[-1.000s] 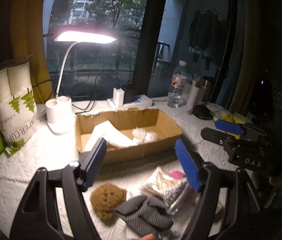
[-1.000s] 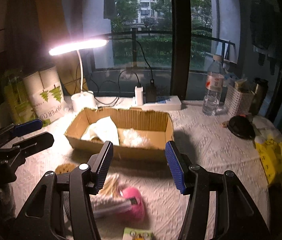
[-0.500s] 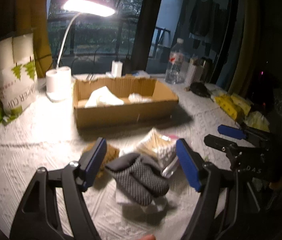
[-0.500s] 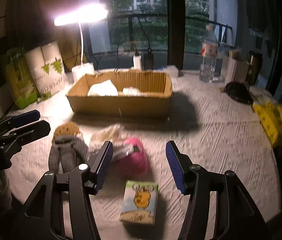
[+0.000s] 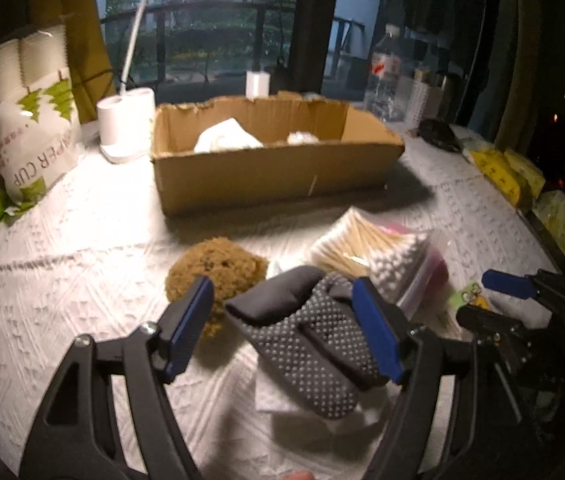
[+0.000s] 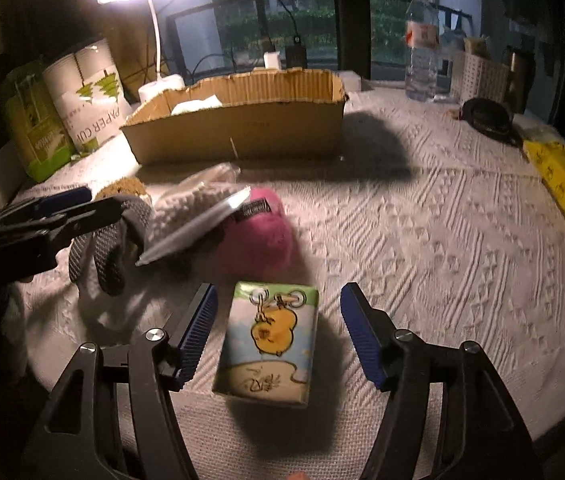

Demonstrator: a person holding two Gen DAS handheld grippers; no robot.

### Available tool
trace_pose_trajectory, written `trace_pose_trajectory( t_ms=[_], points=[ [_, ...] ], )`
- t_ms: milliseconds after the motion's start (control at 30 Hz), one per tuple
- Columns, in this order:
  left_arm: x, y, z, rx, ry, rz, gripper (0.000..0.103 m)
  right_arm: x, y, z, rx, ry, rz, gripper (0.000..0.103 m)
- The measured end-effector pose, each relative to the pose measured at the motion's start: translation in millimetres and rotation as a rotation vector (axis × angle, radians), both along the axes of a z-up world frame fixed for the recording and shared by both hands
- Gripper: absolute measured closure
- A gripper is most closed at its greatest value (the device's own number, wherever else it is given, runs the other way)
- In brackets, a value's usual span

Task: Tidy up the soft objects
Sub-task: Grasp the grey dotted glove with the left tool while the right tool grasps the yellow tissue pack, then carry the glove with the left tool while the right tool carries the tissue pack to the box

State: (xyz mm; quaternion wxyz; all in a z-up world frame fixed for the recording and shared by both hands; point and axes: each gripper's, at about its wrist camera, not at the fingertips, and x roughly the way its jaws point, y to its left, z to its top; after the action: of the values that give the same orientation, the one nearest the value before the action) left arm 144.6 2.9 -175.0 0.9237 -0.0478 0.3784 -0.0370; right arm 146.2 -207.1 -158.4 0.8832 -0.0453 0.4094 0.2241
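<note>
A grey dotted glove (image 5: 314,344) lies between the open jaws of my left gripper (image 5: 282,328), which is open around it. A brown plush (image 5: 218,272) sits just left of it and a clear bag of cotton swabs (image 5: 378,256) just right. My right gripper (image 6: 278,336) is open around a tissue pack with a yellow duck (image 6: 270,336). A pink plush (image 6: 258,236) lies beyond it. The cardboard box (image 5: 274,176) holds white soft items (image 5: 226,140). The box also shows in the right wrist view (image 6: 238,132).
A desk lamp base (image 5: 126,128) and a paper cup pack (image 5: 30,120) stand left of the box. A water bottle (image 6: 422,56), a white basket (image 6: 478,76) and a black object (image 6: 486,120) stand at the back right. Yellow packets (image 6: 558,176) lie at the right edge.
Both grippers have come down and pulled back toward the near items. The glove now sits between the left jaws and the tissue pack between the right jaws.
</note>
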Motion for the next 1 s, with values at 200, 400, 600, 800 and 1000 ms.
trace_pose_trajectory(
  t_ms=[200,400,600,800,1000],
  points=[
    [-1,-8,-4,0.054,0.004,-0.014,0.031,-3,0,-6,-0.001,0.026,0.024,0.037],
    [-5,-11,-6,0.052,0.020,-0.041,0.073,-3,-1,-3,-0.003,0.014,0.028,0.052],
    [-13,-8,2,0.022,0.004,-0.046,0.082,-4,-1,7,-0.001,-0.011,0.034,0.052],
    [-19,-5,19,-0.009,-0.033,-0.046,0.083,-3,-3,16,0.003,-0.035,0.031,0.052],
    [-25,2,39,-0.032,-0.078,-0.041,0.083,1,-6,31,0.006,-0.068,0.021,0.052]
  ],
)
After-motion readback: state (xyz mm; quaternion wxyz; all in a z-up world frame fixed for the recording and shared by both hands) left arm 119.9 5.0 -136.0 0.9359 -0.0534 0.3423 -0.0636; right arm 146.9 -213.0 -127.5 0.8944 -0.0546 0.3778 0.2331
